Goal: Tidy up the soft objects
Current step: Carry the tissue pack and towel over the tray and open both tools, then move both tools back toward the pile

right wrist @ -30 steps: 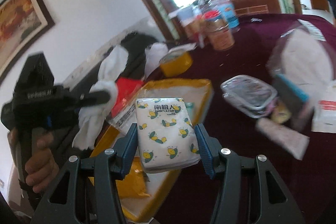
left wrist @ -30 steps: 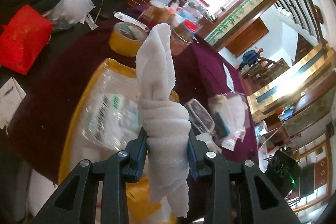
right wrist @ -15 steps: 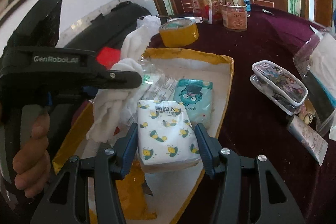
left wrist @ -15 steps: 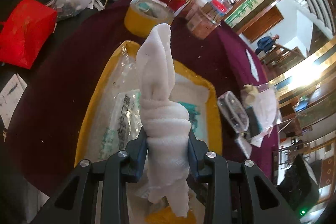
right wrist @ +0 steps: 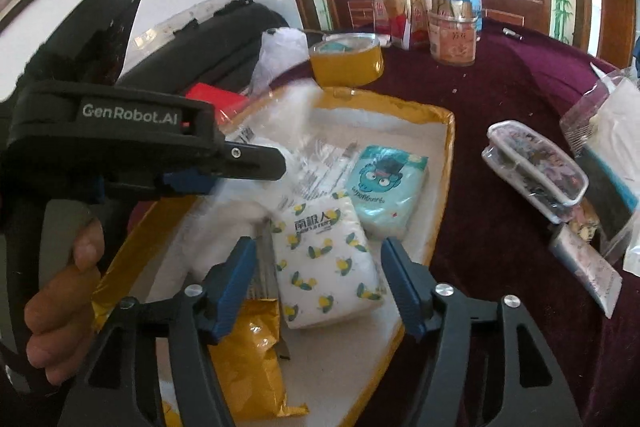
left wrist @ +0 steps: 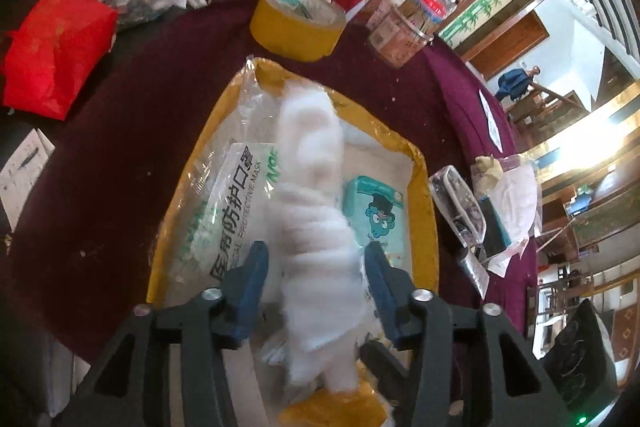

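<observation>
A yellow-rimmed tray [left wrist: 424,163] [right wrist: 450,131] lies on the maroon table. My left gripper [left wrist: 314,267] is open over it; the knotted white towel [left wrist: 316,227] is blurred and loose between its jaws. My right gripper [right wrist: 316,267] is open; the white tissue pack with yellow prints [right wrist: 324,263] lies in the tray between its jaws. A teal tissue pack [left wrist: 374,211] [right wrist: 386,191] and a face-mask bag [left wrist: 228,211] also lie in the tray. The left gripper's body [right wrist: 132,139] shows in the right wrist view.
A yellow tape roll [left wrist: 298,23] [right wrist: 346,57] and jars [right wrist: 454,31] stand beyond the tray. A clear case [right wrist: 536,167] and plastic bags [left wrist: 508,199] lie right of it. A red bag [left wrist: 56,51] sits left. A yellow pouch [right wrist: 252,355] lies at the tray's near end.
Both grippers have opened. The towel slips down out of the left jaws, and the tissue pack has dropped from the right jaws into the tray. Both grippers moved lower over the tray.
</observation>
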`<action>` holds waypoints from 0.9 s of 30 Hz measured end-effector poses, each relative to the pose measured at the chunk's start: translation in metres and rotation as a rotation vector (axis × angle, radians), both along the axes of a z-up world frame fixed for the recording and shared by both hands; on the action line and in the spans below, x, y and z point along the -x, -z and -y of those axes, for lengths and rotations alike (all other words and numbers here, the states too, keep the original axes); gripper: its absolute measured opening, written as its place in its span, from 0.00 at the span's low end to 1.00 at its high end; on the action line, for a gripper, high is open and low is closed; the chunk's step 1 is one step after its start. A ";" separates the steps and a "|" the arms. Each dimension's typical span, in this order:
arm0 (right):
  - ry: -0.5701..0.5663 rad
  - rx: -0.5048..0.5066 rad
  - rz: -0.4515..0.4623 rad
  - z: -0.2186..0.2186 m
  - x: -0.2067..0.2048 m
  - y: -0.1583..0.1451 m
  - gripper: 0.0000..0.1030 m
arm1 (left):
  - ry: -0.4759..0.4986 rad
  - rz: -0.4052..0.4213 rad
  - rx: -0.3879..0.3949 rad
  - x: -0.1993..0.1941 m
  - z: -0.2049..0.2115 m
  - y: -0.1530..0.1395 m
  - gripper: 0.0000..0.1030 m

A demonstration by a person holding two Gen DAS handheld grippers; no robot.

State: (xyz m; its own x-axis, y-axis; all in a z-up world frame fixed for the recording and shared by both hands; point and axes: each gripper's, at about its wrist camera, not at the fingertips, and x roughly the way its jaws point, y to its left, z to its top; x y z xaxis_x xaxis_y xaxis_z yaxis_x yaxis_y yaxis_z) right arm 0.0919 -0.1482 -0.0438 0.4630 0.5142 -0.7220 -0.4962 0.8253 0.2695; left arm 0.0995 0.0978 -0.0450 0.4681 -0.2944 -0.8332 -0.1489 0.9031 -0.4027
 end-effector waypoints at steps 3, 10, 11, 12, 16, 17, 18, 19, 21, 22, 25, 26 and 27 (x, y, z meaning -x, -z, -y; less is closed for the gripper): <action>0.006 -0.030 0.037 0.010 0.008 -0.009 0.68 | -0.014 0.046 -0.028 0.016 0.005 -0.012 0.62; 0.031 -0.177 0.089 0.065 0.029 -0.027 0.68 | -0.022 0.199 -0.104 0.066 0.047 -0.039 0.69; 0.035 -0.200 0.075 0.073 0.028 -0.027 0.68 | -0.023 0.219 -0.126 0.074 0.058 -0.041 0.71; 0.043 -0.228 0.057 0.085 0.029 -0.025 0.68 | -0.024 0.233 -0.143 0.079 0.066 -0.041 0.72; 0.146 -0.280 -0.007 0.129 0.029 -0.010 0.68 | -0.029 0.286 -0.204 0.090 0.100 -0.040 0.83; 0.165 -0.283 -0.016 0.135 0.028 -0.008 0.68 | -0.028 0.292 -0.208 0.091 0.108 -0.039 0.84; 0.186 -0.283 -0.034 0.146 0.027 -0.004 0.68 | -0.019 0.292 -0.208 0.092 0.116 -0.038 0.84; 0.199 -0.284 -0.046 0.156 0.026 -0.001 0.68 | -0.001 0.288 -0.199 0.092 0.124 -0.036 0.84; 0.229 -0.282 -0.051 0.172 0.027 0.001 0.68 | 0.024 0.264 -0.164 0.091 0.134 -0.031 0.84; 0.243 -0.276 -0.049 0.179 0.028 0.001 0.68 | 0.038 0.253 -0.150 0.090 0.139 -0.030 0.84; 0.246 -0.290 -0.059 0.199 0.029 0.002 0.68 | 0.088 0.222 -0.121 0.088 0.155 -0.027 0.84; 0.245 -0.296 -0.066 0.203 0.029 0.003 0.68 | 0.105 0.215 -0.117 0.087 0.160 -0.025 0.84; 0.248 -0.300 -0.076 0.209 0.028 0.004 0.68 | 0.118 0.211 -0.118 0.088 0.166 -0.024 0.84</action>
